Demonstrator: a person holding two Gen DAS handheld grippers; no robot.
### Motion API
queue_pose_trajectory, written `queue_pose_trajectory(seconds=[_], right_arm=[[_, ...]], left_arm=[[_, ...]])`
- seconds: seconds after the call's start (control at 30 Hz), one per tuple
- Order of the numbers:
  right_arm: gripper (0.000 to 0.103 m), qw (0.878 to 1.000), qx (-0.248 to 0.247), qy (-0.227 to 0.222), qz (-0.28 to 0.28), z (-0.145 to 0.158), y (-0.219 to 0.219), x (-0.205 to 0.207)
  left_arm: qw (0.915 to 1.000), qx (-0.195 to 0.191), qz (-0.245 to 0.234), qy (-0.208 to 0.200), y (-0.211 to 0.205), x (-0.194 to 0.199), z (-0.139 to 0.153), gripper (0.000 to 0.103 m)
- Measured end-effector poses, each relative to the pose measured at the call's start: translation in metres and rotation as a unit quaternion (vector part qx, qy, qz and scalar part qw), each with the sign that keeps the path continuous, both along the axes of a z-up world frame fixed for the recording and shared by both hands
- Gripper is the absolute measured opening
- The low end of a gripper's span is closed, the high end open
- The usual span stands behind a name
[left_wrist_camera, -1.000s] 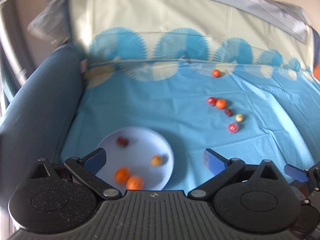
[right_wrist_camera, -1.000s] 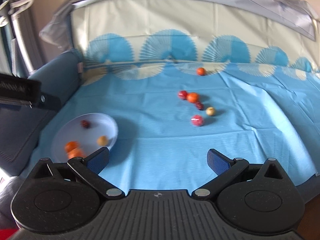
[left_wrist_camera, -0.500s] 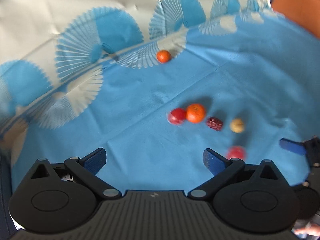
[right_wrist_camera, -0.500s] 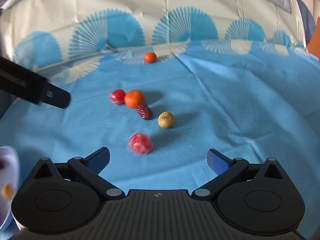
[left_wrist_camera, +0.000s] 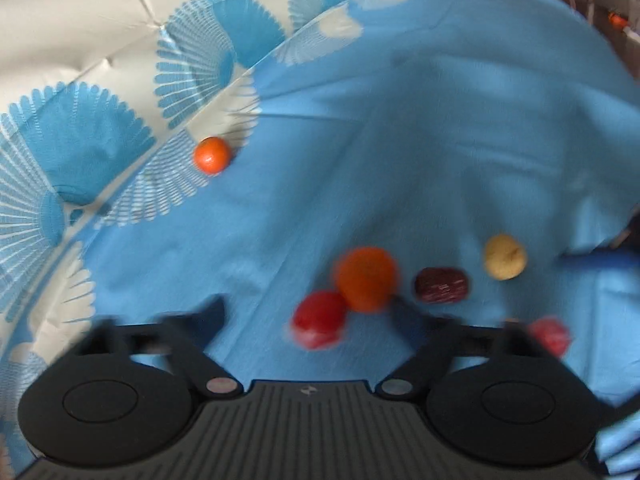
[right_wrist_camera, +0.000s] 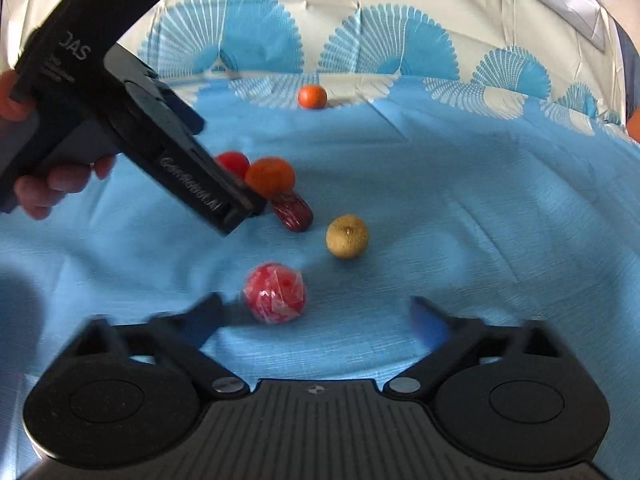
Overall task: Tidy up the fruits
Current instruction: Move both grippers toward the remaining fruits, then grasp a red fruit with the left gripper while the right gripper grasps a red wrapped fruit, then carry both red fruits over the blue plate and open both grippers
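- Gone from both views since a second ago: the plate; closer now, the loose fruits on the blue tablecloth (right_wrist_camera: pixel 460 208).
- Left gripper (left_wrist_camera: pixel 308 316): wide open, empty, now low over the red fruit (left_wrist_camera: pixel 319 319) and the orange (left_wrist_camera: pixel 366 278) touching it, date (left_wrist_camera: pixel 441 285) just beside.
- Right gripper (right_wrist_camera: pixel 316 316): spread wide, empty, closing on the wrapped red ball (right_wrist_camera: pixel 275 293); yellow fruit (right_wrist_camera: pixel 347 236) near.
- Likely two pickups starting; small orange (right_wrist_camera: pixel 312 96) far back, untouched.
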State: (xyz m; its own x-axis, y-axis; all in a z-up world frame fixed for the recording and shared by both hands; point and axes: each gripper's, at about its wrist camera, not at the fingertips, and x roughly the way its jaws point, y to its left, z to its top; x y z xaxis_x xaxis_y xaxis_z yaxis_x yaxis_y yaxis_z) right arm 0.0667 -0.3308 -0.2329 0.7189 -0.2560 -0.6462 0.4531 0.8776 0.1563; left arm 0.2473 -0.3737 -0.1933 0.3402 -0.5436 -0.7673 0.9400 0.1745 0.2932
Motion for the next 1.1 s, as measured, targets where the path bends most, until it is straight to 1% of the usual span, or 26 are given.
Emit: queue_pose_trajectory(seconds=[0.03,0.07,0.17,0.27,0.33,0.4,0.47,0.53,0.6,0.7,0.77,0.83,0.87,1.03,1.1], right_arm=[[0.053,1.000,-0.001,-0.009,0.009,0.002,0.001,-0.001],[0.032,1.000,-0.002,-0.014,0.017,0.003,0.002,-0.002],[0.031,1.000,-0.001,-0.019,0.014,0.005,0.002,-0.004],[0.031,1.000,-0.009,-0.026,-0.008,0.009,-0.001,-0.007],[0.031,0.999,-0.012,-0.038,-0.022,0.010,-0.004,-0.010],[0.031,0.999,-0.017,-0.043,-0.028,0.011,-0.005,-0.012],[0.031,0.998,-0.023,-0.043,-0.033,0.012,-0.006,-0.014],[0.031,0.998,-0.029,-0.038,-0.038,0.015,-0.006,-0.020],[0.031,0.998,-0.019,-0.029,-0.046,0.020,-0.009,-0.027],[0.031,0.997,0.032,-0.025,-0.062,0.035,-0.014,-0.045],[0.031,0.996,0.061,-0.030,-0.060,0.050,-0.012,-0.063],[0.031,0.995,0.083,-0.039,-0.048,0.069,-0.005,-0.085],[0.031,0.994,0.089,-0.044,-0.037,0.080,0.000,-0.097],[0.031,0.993,0.080,-0.076,0.035,0.138,0.041,-0.156],[0.031,0.991,0.072,-0.089,0.063,0.159,0.060,-0.177]], left_arm=[[0.9999,0.007,0.004,0.011,0.000,0.001,0.000,0.031],[0.9997,0.009,0.013,0.016,0.000,0.000,0.000,0.031],[0.9991,0.005,0.037,0.019,0.009,-0.001,0.004,0.031],[0.9967,-0.009,0.078,0.022,0.024,-0.008,0.019,0.031],[0.9926,-0.014,0.118,0.023,0.038,-0.015,0.032,0.031],[0.9868,-0.022,0.158,0.027,0.055,-0.024,0.047,0.031],[0.9791,-0.025,0.200,0.028,0.073,-0.037,0.064,0.031],[0.9698,-0.037,0.238,0.040,0.096,-0.053,0.084,0.031],[0.9593,-0.049,0.273,0.055,0.120,-0.071,0.102,0.031],[0.9433,-0.060,0.320,0.064,0.157,-0.102,0.128,0.031],[0.9329,-0.069,0.347,0.067,0.182,-0.125,0.145,0.031],[0.9209,-0.077,0.375,0.073,0.208,-0.148,0.161,0.031],[0.9163,-0.080,0.385,0.079,0.220,-0.159,0.168,0.031],[0.8953,-0.102,0.425,0.088,0.278,-0.212,0.198,0.031],[0.8891,-0.113,0.436,0.084,0.299,-0.235,0.208,0.031]])
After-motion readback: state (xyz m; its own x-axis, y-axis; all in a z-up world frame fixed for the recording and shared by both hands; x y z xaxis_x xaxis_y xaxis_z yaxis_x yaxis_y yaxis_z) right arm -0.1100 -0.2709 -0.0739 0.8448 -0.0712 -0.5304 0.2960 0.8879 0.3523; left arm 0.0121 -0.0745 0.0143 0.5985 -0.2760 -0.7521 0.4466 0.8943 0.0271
